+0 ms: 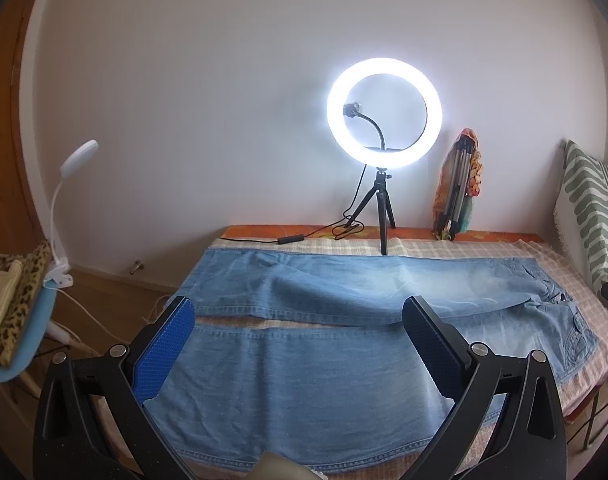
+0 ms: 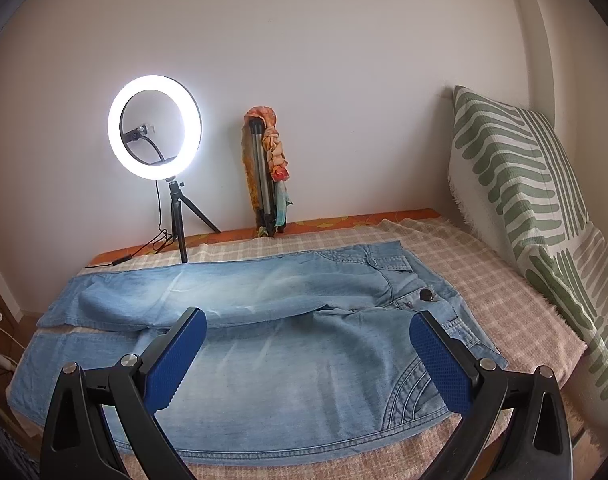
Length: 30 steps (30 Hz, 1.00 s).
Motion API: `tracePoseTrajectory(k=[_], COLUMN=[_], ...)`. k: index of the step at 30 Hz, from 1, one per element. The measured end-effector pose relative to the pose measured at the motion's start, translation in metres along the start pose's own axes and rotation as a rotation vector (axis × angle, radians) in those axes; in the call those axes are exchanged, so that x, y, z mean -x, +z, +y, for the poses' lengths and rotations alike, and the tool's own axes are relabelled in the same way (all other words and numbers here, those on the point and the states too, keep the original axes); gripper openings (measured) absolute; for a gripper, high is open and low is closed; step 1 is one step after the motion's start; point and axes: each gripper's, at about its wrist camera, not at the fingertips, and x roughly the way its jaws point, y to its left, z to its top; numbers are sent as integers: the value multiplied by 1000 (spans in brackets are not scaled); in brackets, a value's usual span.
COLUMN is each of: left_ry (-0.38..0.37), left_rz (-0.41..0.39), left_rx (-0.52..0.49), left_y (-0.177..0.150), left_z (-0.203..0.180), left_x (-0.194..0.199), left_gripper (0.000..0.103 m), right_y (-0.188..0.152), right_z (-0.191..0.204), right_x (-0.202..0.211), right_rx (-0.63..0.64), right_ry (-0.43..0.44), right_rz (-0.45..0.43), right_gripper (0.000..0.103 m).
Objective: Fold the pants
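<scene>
Left wrist view: pants [image 1: 304, 392] near hem behind gripper [image 1: 299, 312], jaws apart.

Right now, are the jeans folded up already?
No, the jeans lie spread flat on the bed, both legs side by side.

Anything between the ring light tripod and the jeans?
Only bare checked blanket; the ring light tripod stands just behind the jeans. Left wrist view shows it.

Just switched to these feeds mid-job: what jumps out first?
The lit ring light on its small tripod glares against the back wall. Below it, light-blue jeans lie spread flat across the checked bedspread, waistband toward the green-striped pillow. Both grippers, left and right, hover open above the denim.
</scene>
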Motion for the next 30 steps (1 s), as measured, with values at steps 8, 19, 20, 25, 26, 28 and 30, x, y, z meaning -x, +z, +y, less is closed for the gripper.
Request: tracePoseTrajectory(k=[8, 19, 20, 25, 26, 28, 30], left_ry=[1, 3, 3, 3, 3, 4, 3], left_rz=[-4, -6, -6, -6, -6, -6, -6], left_rx=[-4, -6, -6, -6, -6, -6, -6], left_y=[1, 1, 1, 1, 1, 1, 1], left_z=[-1, -1, -1, -2, -2, -2, -2], left_x=[1, 0, 0, 0, -1, 0, 0], left_gripper=[103, 103, 103, 103, 103, 103, 103], right_y=[-3, -4, -4, -4, -4, -4, -4], right_z=[-1, 1, 1, 2, 2, 2, 2], right_x=[-1, -1, -1, -1, -1, -1, -1], right_rx=[2, 9, 9, 8, 9, 8, 9], right_ry=[9, 12, 12, 11, 11, 12, 13], right_rz=[1, 1, 1, 2, 2, 2, 3], right_gripper=[103, 103, 103, 103, 103, 103, 103])
